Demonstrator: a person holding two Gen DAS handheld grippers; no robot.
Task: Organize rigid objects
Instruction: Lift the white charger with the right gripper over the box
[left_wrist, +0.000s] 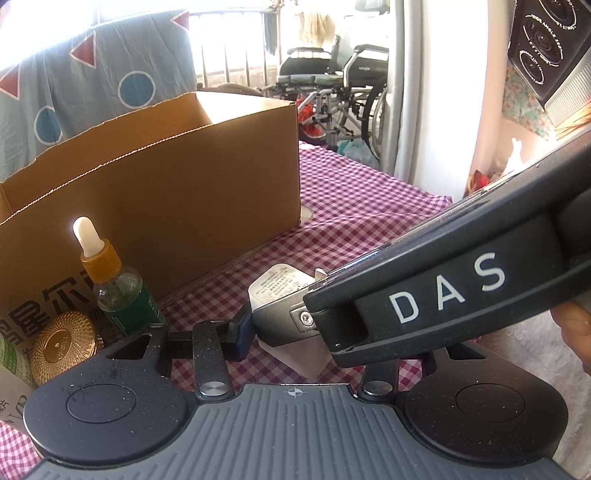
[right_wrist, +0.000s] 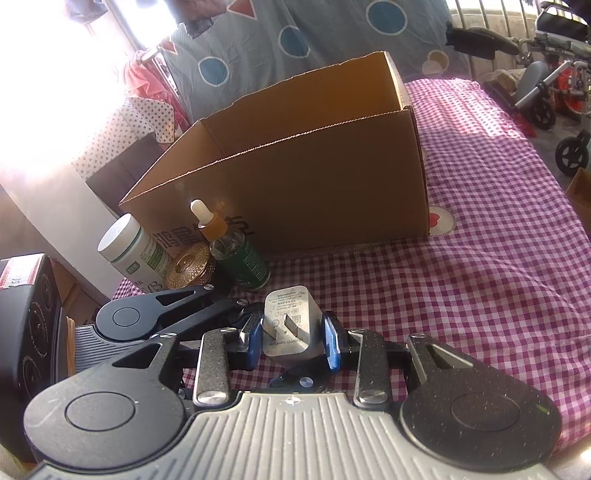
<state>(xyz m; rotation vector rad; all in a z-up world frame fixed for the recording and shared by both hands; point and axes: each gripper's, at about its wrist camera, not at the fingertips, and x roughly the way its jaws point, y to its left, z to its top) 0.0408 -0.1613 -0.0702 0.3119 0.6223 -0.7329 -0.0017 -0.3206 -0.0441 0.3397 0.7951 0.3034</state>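
Two tongs meet at a white charger plug (right_wrist: 291, 325) on the checked counter (right_wrist: 480, 277): right tongs (right_wrist: 293, 341) pinching it, left tongs' (left_wrist: 258, 332) state unclear.

The open brown cardboard box (right_wrist: 314, 177) is matt corrugated paper with rough, ragged cut edges. A purple-and-white checked cloth (right_wrist: 480, 280) covers the table, soft and slightly creased. The white plastic charger plug (right_wrist: 290, 325) looks smooth with two bare metal prongs. The glass dropper bottle (left_wrist: 118, 291) is clear and glossy under a white rubbery bulb. The round gold lid (left_wrist: 61, 347) gleams, finely ribbed. The white plastic pill bottle (right_wrist: 133, 251) bears a glossy label.
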